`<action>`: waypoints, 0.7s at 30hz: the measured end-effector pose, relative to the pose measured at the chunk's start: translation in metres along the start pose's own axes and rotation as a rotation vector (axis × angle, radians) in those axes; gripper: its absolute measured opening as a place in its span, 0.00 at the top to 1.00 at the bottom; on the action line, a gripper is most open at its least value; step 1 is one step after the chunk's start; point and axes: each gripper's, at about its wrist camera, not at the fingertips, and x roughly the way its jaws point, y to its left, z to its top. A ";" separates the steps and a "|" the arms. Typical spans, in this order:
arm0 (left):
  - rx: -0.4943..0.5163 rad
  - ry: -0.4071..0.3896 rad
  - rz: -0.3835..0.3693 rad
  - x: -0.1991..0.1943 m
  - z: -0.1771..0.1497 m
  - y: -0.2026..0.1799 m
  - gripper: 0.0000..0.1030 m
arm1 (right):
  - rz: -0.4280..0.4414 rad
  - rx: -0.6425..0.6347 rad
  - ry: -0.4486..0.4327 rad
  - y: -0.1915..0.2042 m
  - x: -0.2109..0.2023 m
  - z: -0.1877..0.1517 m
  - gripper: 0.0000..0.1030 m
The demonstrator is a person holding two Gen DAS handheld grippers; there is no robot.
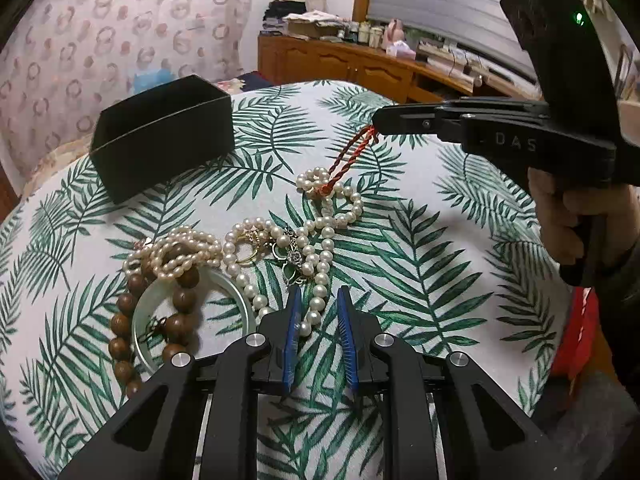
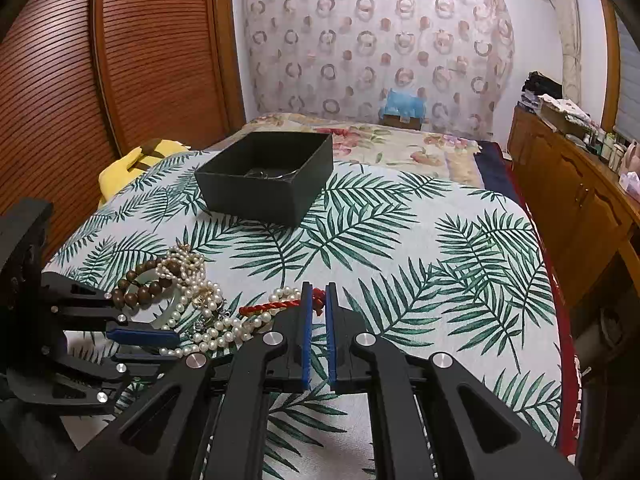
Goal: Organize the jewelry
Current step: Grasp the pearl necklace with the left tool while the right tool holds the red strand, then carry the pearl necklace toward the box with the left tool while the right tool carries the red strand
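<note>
A pile of jewelry lies on the leaf-print cloth: pearl strands (image 1: 316,256), a brown wooden bead bracelet (image 1: 132,320) and a pale green bangle (image 1: 240,292). My right gripper (image 1: 376,124) is shut on a red twisted cord (image 1: 348,160) and lifts its end; the cord runs down to a small pearl piece (image 1: 332,200). In the right wrist view the cord (image 2: 280,304) sits between the jaws of my right gripper (image 2: 319,292). My left gripper (image 1: 319,300) is open, low over a pearl strand, and shows at the left in the right wrist view (image 2: 160,346). A black open box (image 1: 164,136) stands behind the pile.
The black box (image 2: 272,176) holds something thin and shiny. The cloth-covered table (image 2: 440,260) meets a floral bed behind. A wooden cabinet (image 2: 572,200) with bottles stands to the right, a slatted wooden door (image 2: 100,100) to the left. A yellow cloth (image 2: 132,168) lies by the table's far left edge.
</note>
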 end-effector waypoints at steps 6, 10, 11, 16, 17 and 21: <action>0.084 0.014 0.053 0.003 0.001 -0.012 0.93 | -0.003 0.006 0.003 -0.004 0.000 0.000 0.93; 0.065 -0.003 0.044 -0.007 0.002 -0.009 0.93 | -0.018 0.005 0.003 -0.008 0.002 0.000 0.93; 0.052 -0.014 0.038 -0.011 0.004 -0.007 0.94 | -0.027 0.003 0.004 -0.009 0.003 0.000 0.93; -0.014 -0.113 0.012 -0.049 0.017 0.006 0.94 | -0.051 0.006 0.019 -0.011 0.009 -0.003 0.93; -0.021 -0.130 0.005 -0.056 0.020 0.007 0.94 | -0.052 0.008 0.021 -0.012 0.010 -0.004 0.93; -0.042 -0.194 -0.010 -0.080 0.033 0.011 0.94 | -0.066 0.007 0.028 -0.009 0.014 -0.005 0.93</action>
